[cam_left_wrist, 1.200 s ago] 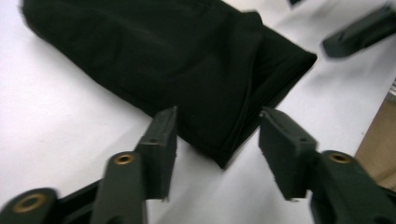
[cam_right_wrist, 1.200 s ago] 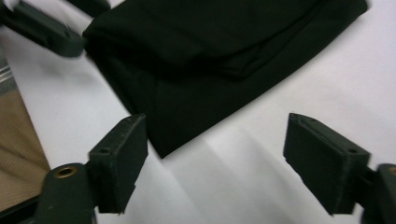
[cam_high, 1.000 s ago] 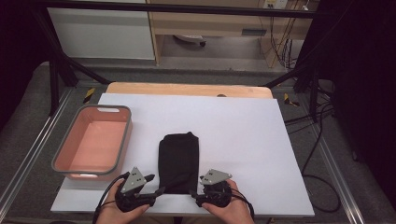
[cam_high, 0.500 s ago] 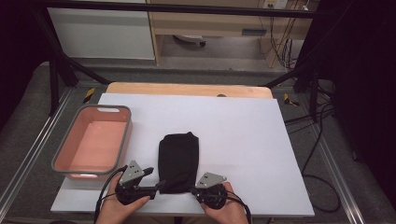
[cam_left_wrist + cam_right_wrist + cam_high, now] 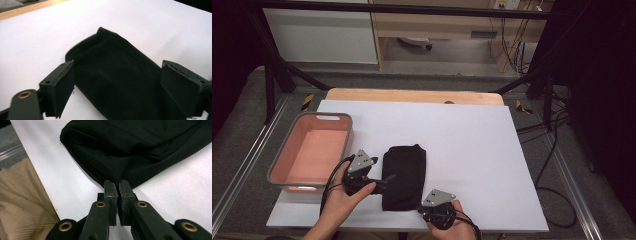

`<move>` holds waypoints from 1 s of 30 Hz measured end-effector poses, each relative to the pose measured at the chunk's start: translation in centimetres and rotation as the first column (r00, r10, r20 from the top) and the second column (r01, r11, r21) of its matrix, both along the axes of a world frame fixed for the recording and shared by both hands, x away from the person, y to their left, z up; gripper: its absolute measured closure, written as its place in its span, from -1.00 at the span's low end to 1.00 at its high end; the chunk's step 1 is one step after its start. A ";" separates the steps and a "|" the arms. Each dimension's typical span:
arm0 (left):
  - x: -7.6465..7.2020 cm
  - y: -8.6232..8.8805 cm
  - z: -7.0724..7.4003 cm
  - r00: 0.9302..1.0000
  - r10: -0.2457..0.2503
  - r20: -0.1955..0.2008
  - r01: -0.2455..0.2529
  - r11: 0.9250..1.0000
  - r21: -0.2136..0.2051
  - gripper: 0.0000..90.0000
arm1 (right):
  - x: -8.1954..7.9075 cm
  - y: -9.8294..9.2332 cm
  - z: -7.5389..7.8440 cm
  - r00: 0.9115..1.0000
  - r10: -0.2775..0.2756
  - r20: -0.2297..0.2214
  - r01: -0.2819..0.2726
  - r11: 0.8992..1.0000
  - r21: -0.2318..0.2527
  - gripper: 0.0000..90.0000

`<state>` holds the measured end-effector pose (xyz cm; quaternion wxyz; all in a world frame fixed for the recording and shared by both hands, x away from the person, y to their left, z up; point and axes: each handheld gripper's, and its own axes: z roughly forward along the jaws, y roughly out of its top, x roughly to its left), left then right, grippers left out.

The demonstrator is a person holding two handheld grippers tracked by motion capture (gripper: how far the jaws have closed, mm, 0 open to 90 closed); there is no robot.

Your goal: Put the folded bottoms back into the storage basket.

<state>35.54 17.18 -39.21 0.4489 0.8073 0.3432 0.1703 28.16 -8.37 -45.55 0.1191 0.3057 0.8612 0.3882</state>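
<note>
A folded black cloth [image 5: 404, 175] lies lengthwise on the white table top [image 5: 472, 140], near its front edge. My left gripper [image 5: 385, 183] is at the cloth's left side. Its jaws have just been opening and now stand wide in the left gripper view [image 5: 120, 87], with the cloth [image 5: 120, 75] lying between them and neither pad pressing on it. My right gripper [image 5: 420, 206] is at the cloth's near right corner. In the right gripper view it [image 5: 117, 186] is shut on a pinch of the cloth's [image 5: 140, 145] edge.
A pink basin with a grey rim [image 5: 328, 116] stands on the table's left side, close to my left hand. A wooden strip [image 5: 412, 95] runs along the table's far edge. Beige ribbed fabric [image 5: 22, 205] sits below the table's front edge. Cables hang at the right.
My left gripper has left the cloth's near left corner, moved up along its left side and opened wider. My right gripper has closed on the near right corner. The cloth lies as before.
</note>
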 end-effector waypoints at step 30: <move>6.9 -1.5 -0.9 0.998 0.059 -0.023 -0.058 0.997 0.050 -0.79 | 0.0 -0.3 0.0 1.000 0.024 -0.013 -0.024 1.000 0.003 0.93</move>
